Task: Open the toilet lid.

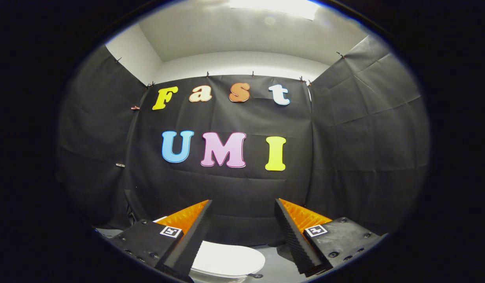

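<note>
Black cloth walls close off the far side of the booth. My gripper (243, 204) is level and aimed at that wall, fingers spread wide with nothing between them. Down low, the toilet lid (226, 259) lies closed, near and below the fingers, so I judge I must tip downward to reach its edge.

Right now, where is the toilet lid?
In the gripper view, the lid lies closed, low between and beneath the open gripper's fingers, before the black cloth wall.
</note>
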